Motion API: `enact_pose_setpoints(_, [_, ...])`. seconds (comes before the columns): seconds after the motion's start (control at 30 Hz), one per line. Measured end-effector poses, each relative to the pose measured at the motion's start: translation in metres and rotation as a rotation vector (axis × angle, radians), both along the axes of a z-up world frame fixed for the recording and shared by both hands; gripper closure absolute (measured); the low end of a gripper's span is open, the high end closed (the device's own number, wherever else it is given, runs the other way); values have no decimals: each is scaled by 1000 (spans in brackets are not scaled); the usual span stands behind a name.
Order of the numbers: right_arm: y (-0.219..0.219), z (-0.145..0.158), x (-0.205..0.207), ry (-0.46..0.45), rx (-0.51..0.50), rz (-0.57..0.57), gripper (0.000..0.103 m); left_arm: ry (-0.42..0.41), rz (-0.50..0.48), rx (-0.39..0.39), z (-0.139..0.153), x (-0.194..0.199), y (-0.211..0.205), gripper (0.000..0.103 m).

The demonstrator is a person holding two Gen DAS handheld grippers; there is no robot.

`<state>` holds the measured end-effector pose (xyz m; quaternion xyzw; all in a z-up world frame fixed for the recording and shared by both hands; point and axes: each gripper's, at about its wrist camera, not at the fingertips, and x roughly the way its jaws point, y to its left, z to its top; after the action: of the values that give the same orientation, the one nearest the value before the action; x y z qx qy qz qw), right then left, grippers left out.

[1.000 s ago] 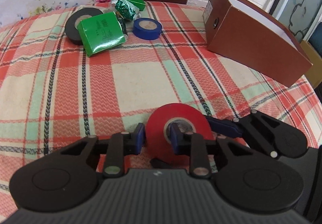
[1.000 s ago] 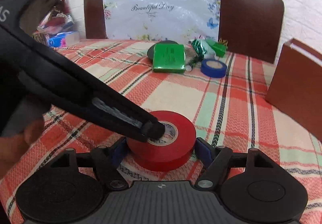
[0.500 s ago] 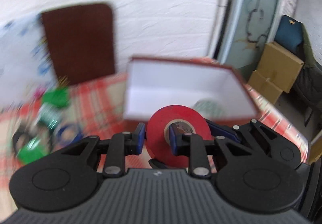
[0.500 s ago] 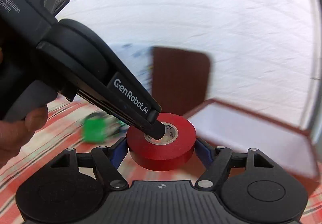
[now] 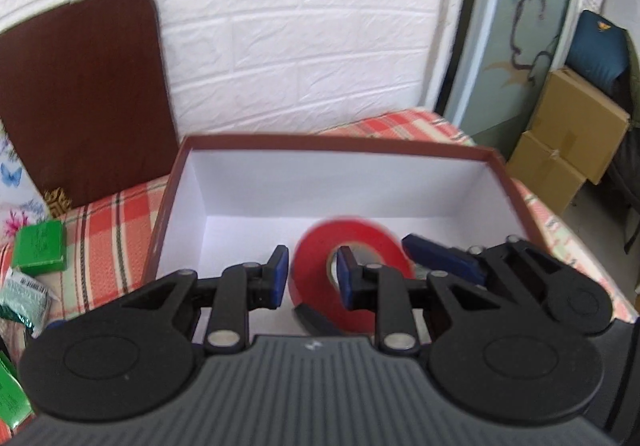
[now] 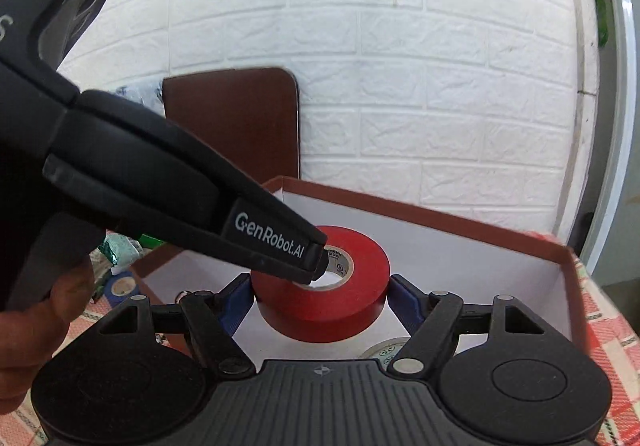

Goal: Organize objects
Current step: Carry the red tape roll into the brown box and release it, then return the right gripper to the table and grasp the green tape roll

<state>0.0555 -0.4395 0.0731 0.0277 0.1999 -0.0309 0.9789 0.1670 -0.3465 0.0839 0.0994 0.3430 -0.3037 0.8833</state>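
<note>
1. Position: the red tape roll (image 6: 320, 306) hangs in the air over the open brown box (image 5: 340, 141), inside its rim and above the white floor. It touches neither the floor nor the walls.
2. Right gripper (image 6: 320, 300): the jaws are clenched across the roll's outer diameter, with a blue pad touching each side. The roll lies flat and level between them.
3. Left gripper (image 5: 312, 274): one finger sits in the roll's core and the other outside its wall. The roll is blurred in the left wrist view and a thin gap seems to show at the outer pad, so whether these jaws are gripping cannot be told.
4. Step in hand (judged): put the roll in the box.
5. Lower both grippers together until the roll is close to the floor. A high drop would let it bounce or roll.
6. Aim for bare floor. A pale tape roll (image 6: 384, 352) already lies in the box, just below the right gripper.
7. Lift the left finger out of the core first, straight up, so that it does not drag the roll along.
8. Then release the right jaws and rise clear of the rim.
9. Still on the plaid surface (image 5: 116, 221): a green packet (image 5: 38, 246), a foil wrapper (image 5: 24, 294) and a blue tape roll (image 6: 120, 286).
</note>
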Motion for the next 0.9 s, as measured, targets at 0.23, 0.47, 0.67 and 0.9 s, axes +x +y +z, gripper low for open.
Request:
enact_pose_setpoints(0.23, [8, -4, 3, -4, 12, -14, 31, -48, 45, 26, 1, -5, 21, 73])
enact_pose_setpoints(0.47, [26, 7, -23, -16, -22, -28, 31, -101, 81, 14, 14, -32, 61, 73])
enact_pose_setpoints(0.67, [59, 16, -38, -15, -47, -15, 30, -118, 143, -21, 17, -57, 113, 73])
enact_pose_setpoints(0.9, [113, 17, -38, 48, -60, 36, 19, -123, 271, -33, 2, -75, 185, 73])
